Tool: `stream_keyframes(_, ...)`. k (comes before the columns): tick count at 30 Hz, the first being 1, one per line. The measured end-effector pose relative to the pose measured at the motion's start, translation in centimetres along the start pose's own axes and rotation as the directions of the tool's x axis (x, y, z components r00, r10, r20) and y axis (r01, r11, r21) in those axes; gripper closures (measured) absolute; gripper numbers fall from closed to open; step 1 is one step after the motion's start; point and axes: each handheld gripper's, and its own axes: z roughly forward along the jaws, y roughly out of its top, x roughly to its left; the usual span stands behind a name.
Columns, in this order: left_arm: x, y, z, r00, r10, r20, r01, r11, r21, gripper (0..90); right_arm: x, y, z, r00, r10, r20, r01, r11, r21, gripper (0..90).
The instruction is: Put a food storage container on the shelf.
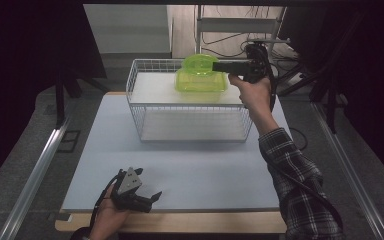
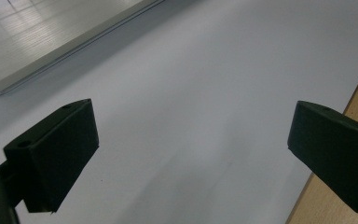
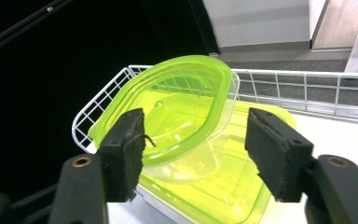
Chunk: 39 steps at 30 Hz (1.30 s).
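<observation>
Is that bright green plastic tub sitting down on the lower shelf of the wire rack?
No, the green tub rests on the top shelf of the wire rack, while the lower shelf beneath it lies bare.

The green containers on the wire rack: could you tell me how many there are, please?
2: a rectangular green container lies flat on the rack's top shelf, and a rounder green container rests tilted on it. Others nested inside could be hidden.

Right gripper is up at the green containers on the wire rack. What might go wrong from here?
1. The upper green container sits tilted on the lower green container; it may slide or tip.
2. The right gripper is open with one pad beside its rim, so pulling back carelessly might drag it.
3. Both sit near the wire rack top's far edge.
</observation>
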Motion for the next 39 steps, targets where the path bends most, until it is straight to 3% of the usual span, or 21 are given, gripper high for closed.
stream_keyframes(14,0.0,0.0,0.0,1.0,-0.001,0.001,0.001,1.0,0.001,1.5,1.1,-1.3,-0.7,0.9959,-0.089,-0.012,0.09,0.9951,0.043,27.2)
stream_keyframes(39,0.0,0.0,0.0,1.0,-0.005,0.003,0.004,1.0,0.002,1.5,1.7,-3.8,-1.5,0.984,-0.175,-0.031,0.177,0.9813,0.076,20.4)
